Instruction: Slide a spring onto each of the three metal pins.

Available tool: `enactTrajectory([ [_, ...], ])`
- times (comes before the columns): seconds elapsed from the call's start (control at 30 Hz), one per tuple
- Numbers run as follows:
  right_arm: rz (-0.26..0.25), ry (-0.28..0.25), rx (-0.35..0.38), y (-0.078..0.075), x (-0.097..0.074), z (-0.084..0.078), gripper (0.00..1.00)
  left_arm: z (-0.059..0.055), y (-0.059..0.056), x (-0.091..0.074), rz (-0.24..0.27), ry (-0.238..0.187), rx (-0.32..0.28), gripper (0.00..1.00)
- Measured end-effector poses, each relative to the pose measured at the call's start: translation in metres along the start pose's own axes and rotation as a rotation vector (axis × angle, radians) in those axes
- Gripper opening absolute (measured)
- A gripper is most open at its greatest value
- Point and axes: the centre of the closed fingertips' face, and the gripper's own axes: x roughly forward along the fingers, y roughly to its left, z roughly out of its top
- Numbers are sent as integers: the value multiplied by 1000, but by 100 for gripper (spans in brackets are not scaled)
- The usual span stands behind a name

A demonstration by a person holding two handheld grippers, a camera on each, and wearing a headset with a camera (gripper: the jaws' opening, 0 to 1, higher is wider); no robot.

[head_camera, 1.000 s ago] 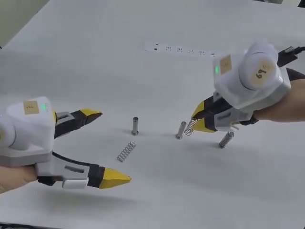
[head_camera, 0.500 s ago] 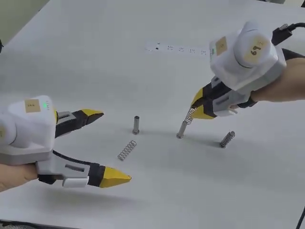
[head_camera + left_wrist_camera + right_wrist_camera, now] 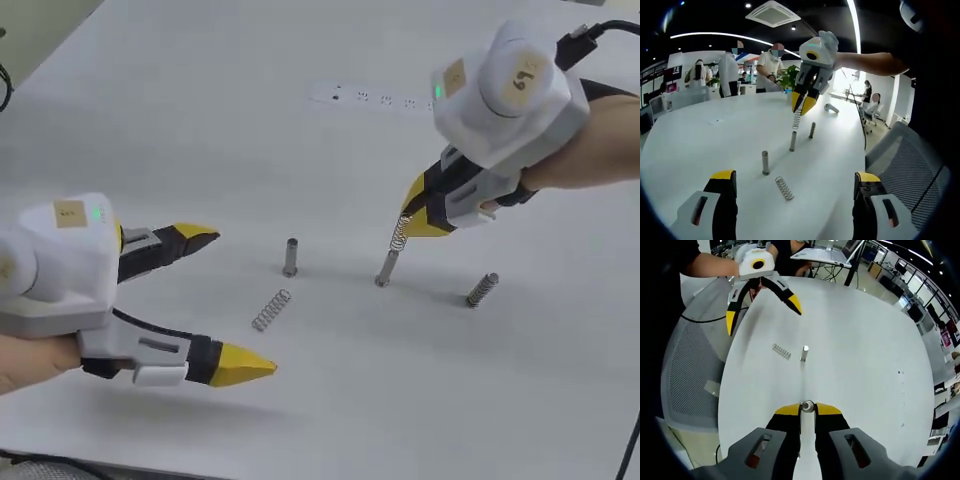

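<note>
Lifted since a second ago, the white-and-yellow right gripper (image 3: 415,225) clamps a thin coiled steel spring (image 3: 400,235), hanging near-vertical just above the upright grey metal pin (image 3: 385,268). The left gripper (image 3: 243,302), jaws wide apart, hovers well left of that pin; another bare pin (image 3: 290,256) and a loose spring (image 3: 270,310) lie between, a spring-covered pin (image 3: 482,289) to its right.

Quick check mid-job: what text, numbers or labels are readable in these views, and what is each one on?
"69", tilted: round sticker on the right hand-held gripper.
Too small to read: square tan label beside that sticker.
Too small to read: matching tan label on the left hand-held gripper.
Too small to read: markings on the power strip.
</note>
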Motion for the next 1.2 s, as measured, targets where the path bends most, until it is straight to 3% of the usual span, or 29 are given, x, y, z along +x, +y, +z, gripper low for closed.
enactTrajectory([
  [1.2, 28, 22, 23, 1, 20, -11, 7, -3, 3, -1, 3, 6, -11, 91],
])
